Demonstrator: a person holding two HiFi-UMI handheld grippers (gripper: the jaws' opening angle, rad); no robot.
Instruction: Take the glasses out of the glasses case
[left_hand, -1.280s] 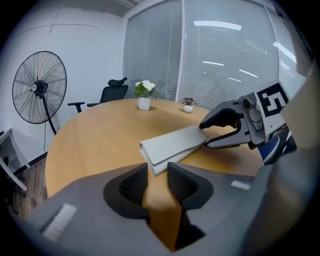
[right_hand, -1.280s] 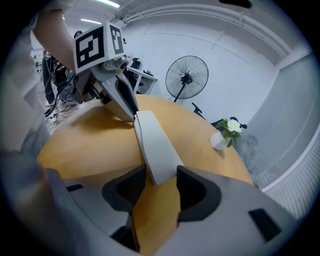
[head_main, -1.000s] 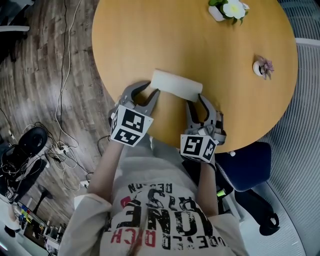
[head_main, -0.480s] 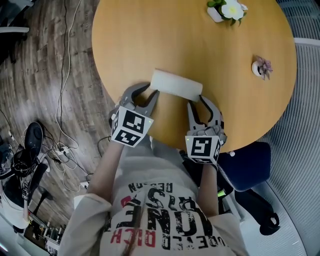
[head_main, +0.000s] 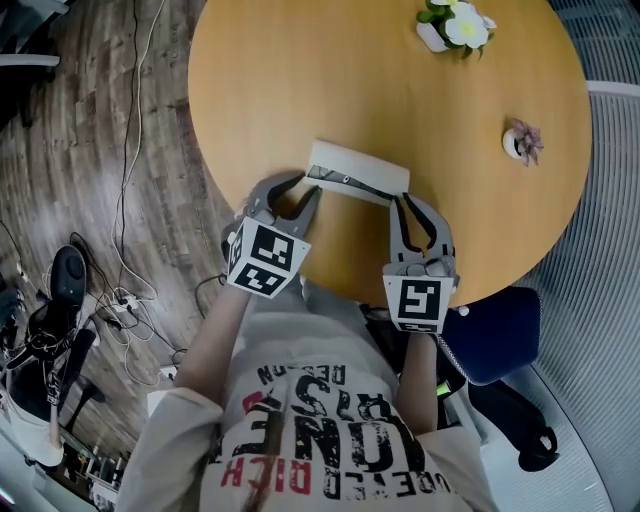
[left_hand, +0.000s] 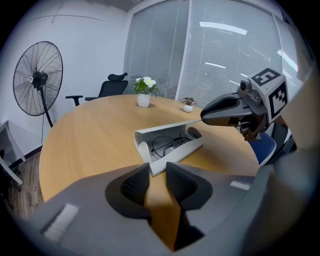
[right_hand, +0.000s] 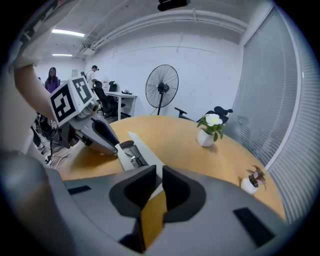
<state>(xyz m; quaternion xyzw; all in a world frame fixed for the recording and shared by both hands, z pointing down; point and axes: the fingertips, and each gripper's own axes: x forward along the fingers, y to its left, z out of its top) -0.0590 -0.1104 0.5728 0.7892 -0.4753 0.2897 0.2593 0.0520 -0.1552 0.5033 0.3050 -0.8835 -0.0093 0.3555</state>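
Observation:
The white glasses case (head_main: 356, 166) lies at the near edge of the round table, its lid raised a little. Thin dark-framed glasses (left_hand: 170, 142) rest inside the base. My left gripper (head_main: 290, 190) straddles the case's near left corner (left_hand: 154, 165); its jaws are closing, and both pads touch that corner. My right gripper (head_main: 416, 212) is at the case's right end, its jaws closing on the edge of the lid (right_hand: 145, 149) and holding it up. From the left gripper view the right gripper (left_hand: 206, 117) has its tip at the lid's far end.
On the wooden table (head_main: 400, 80) stand a white pot with a white flower (head_main: 456, 20) at the far side and a small pot with a pink plant (head_main: 522, 140) at the right. A blue chair (head_main: 500, 330) sits beside me, cables (head_main: 125, 295) cross the floor, and a floor fan (left_hand: 37, 80) stands beyond the table.
The case was closed; now its lid stands lifted and the glasses show. The right gripper rose, rolled, and drew its jaws together on the lid. The left gripper stayed put.

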